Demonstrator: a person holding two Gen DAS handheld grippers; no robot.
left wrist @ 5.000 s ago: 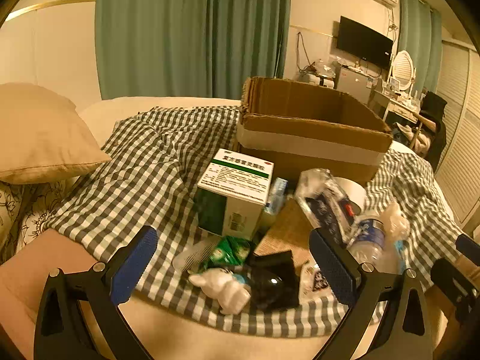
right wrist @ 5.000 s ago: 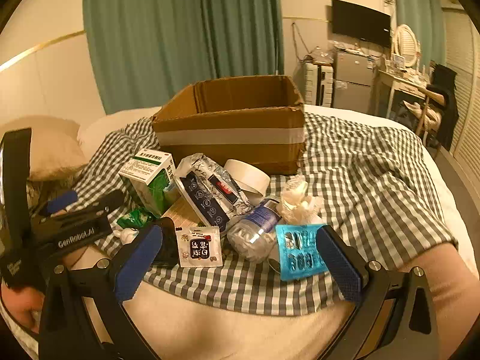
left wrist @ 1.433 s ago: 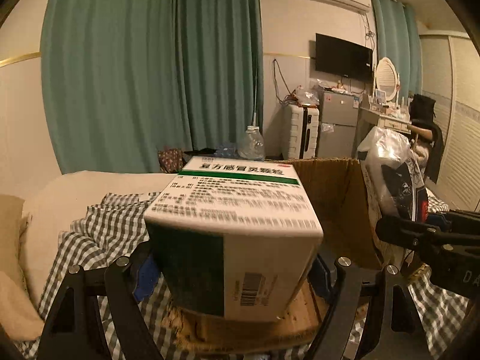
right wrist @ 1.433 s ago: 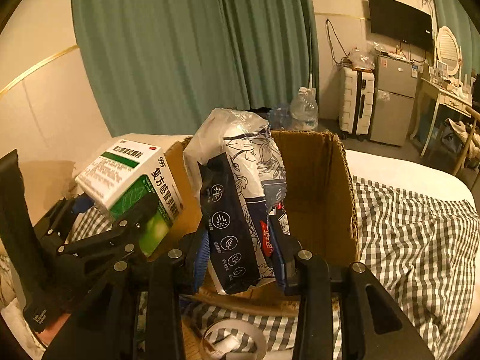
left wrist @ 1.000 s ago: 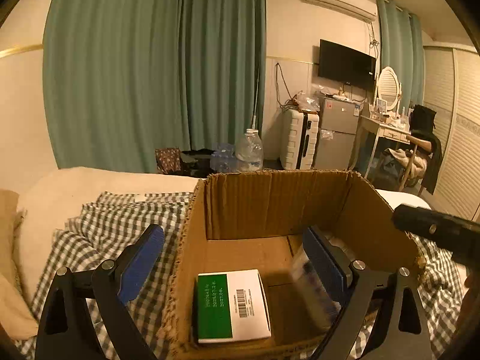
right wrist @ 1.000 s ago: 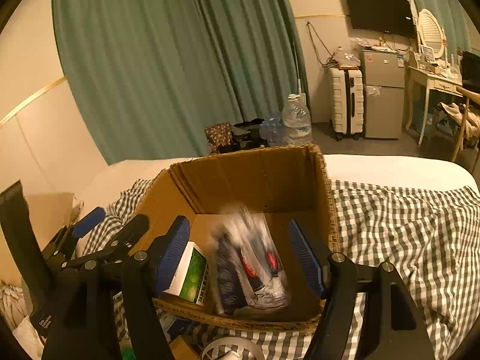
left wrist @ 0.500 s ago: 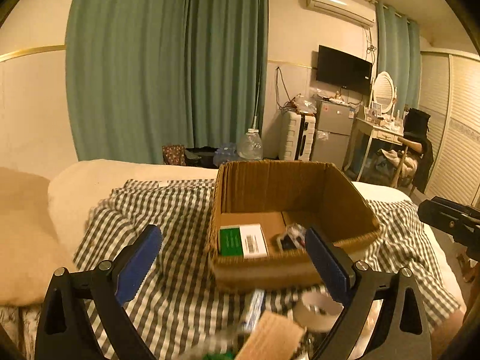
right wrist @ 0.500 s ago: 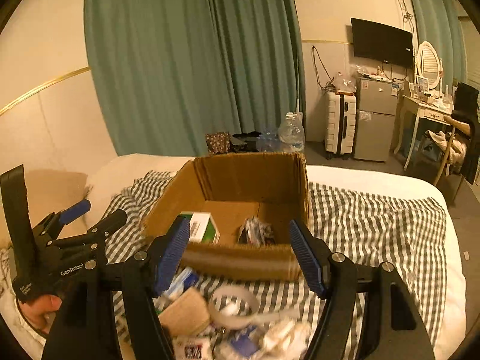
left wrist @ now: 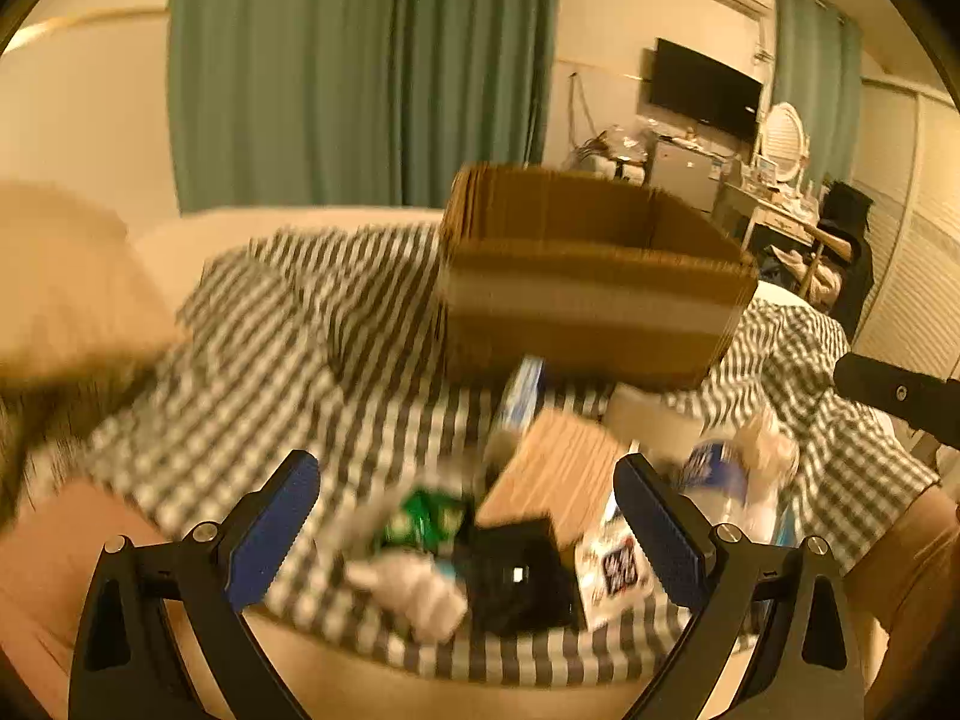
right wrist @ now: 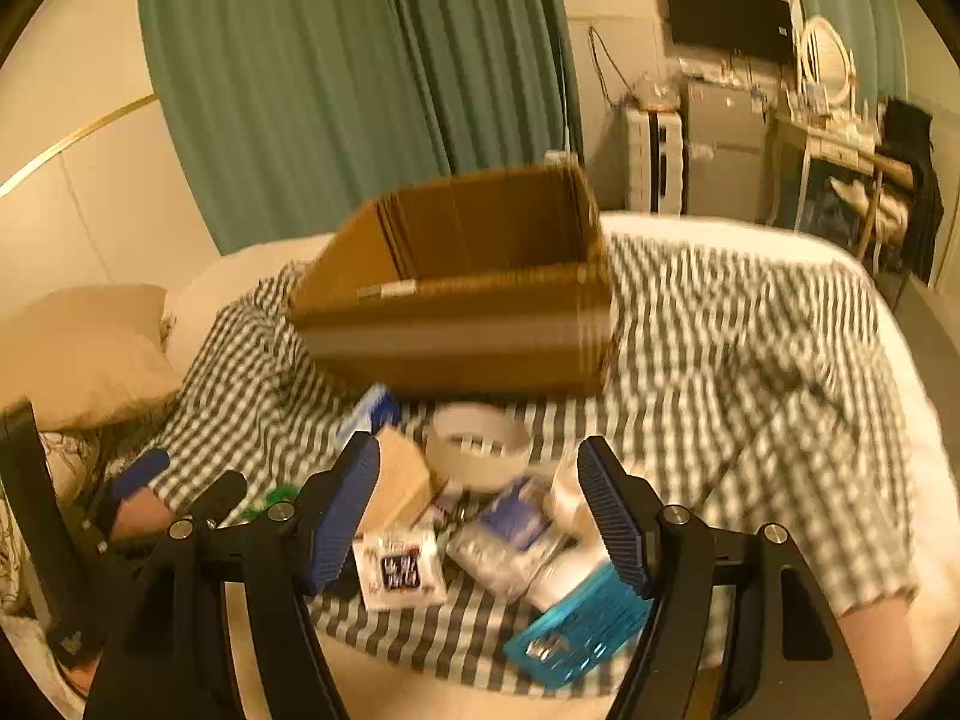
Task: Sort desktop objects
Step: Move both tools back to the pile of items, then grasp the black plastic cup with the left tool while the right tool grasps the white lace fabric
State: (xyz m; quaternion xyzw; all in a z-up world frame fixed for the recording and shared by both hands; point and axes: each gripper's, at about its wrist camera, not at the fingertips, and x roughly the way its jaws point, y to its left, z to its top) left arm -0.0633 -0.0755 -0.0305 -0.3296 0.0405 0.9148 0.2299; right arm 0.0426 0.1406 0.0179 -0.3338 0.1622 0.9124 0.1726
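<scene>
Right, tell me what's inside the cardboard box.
From both wrist views, only the cardboard box's bare inner walls show above its rim. The near wall hides the floor, so any contents cannot be seen. The tape roll and other clutter lie outside, in front of it on the checked cloth.

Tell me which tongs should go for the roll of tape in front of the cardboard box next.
Right, probably. The roll of tape lies just beyond the open, empty right tongs, almost centred between their pads. In the left wrist view the left tongs face the black item and the green packet instead.
</scene>
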